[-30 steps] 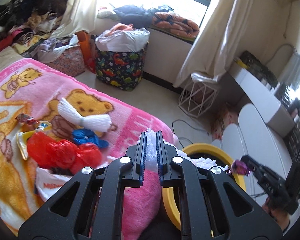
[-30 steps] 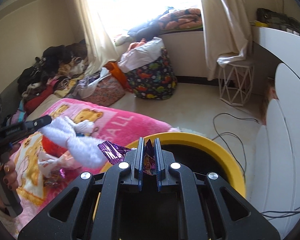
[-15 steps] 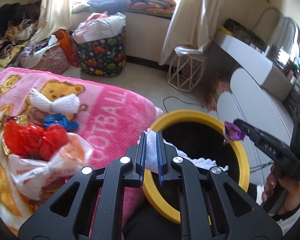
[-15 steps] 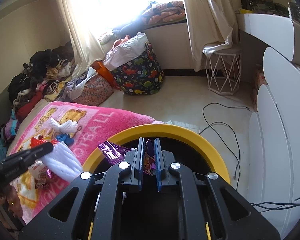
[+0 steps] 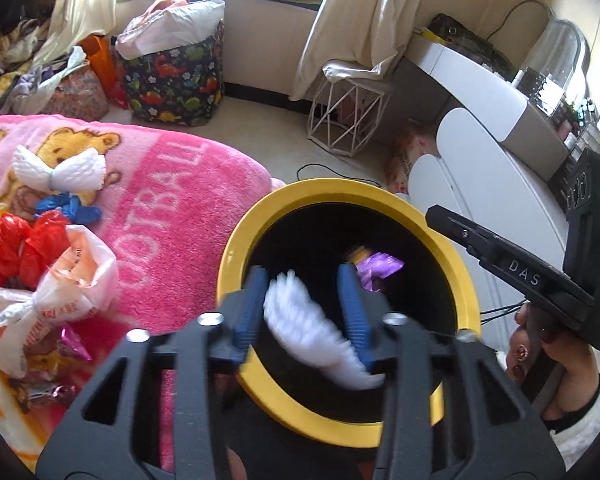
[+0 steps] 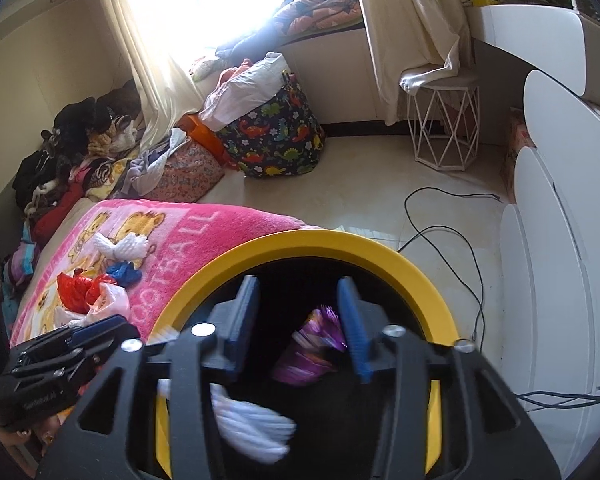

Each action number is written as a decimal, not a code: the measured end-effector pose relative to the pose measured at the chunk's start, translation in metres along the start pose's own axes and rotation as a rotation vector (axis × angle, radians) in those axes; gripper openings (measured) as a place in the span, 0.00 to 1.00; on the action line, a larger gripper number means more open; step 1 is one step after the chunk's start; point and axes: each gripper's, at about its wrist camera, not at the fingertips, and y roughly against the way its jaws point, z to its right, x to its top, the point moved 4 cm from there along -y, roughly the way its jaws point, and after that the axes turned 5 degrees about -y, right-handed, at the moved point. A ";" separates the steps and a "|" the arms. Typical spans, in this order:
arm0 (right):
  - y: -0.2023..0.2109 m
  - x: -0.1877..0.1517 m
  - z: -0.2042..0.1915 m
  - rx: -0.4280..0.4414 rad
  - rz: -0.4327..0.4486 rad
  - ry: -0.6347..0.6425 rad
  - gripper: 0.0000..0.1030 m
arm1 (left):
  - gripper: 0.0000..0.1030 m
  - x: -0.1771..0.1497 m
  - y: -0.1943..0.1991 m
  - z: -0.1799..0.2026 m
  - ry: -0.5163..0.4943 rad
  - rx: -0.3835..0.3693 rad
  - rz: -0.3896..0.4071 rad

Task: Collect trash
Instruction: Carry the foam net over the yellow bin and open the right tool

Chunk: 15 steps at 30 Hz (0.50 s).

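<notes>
Hovering over: yellow-rimmed bin (image 5: 236, 248), both grippers above its dark mouth.
Left gripper (image 5: 304, 312): jaws apart and opening; white foam net (image 5: 312, 332), blurred, lies between the blue pads, and I cannot tell whether it touches them.
Right gripper (image 6: 298, 328): jaws apart and opening; purple wrapper (image 6: 316, 344), blurred, sits between the pads toward the right one, over the bin's black inside.
Purple wrapper, left wrist view: at about 1 o'clock from the left gripper, inside the bin's rim.
White foam net, right wrist view: at about 7 o'clock from the right gripper, low in the bin's opening.
Bin's place: just beside the edge of the pink blanket (image 5: 172, 216), which lies at its 9 o'clock.
Remaining trash on blanket: second white foam net (image 5: 60, 168), blue scrap (image 5: 68, 206), red plastic bag (image 5: 16, 248), white printed bag (image 5: 52, 296), all well apart from the bin.
Person's hand (image 5: 548, 356): grips the right gripper's handle at 3 o'clock.
</notes>
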 end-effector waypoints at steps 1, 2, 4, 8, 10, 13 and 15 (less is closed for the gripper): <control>0.001 0.000 -0.001 -0.007 0.005 0.006 0.46 | 0.44 0.000 0.001 0.000 0.003 -0.004 0.005; 0.002 0.001 -0.001 -0.014 0.008 0.011 0.51 | 0.49 0.001 0.002 0.000 0.007 -0.007 0.010; 0.006 0.002 -0.005 -0.028 0.021 0.029 0.56 | 0.58 0.002 0.006 0.000 0.019 -0.008 0.028; 0.013 0.005 -0.012 -0.041 0.045 0.060 0.65 | 0.77 0.006 0.020 -0.004 0.039 0.000 0.071; 0.017 0.007 -0.018 -0.040 0.056 0.072 0.67 | 0.83 0.008 0.026 -0.007 0.044 0.007 0.089; 0.022 0.009 -0.025 -0.037 0.066 0.086 0.70 | 0.89 0.010 0.037 -0.012 0.051 0.028 0.118; 0.024 0.010 -0.031 -0.036 0.074 0.098 0.71 | 0.89 0.012 0.043 -0.016 0.058 0.036 0.133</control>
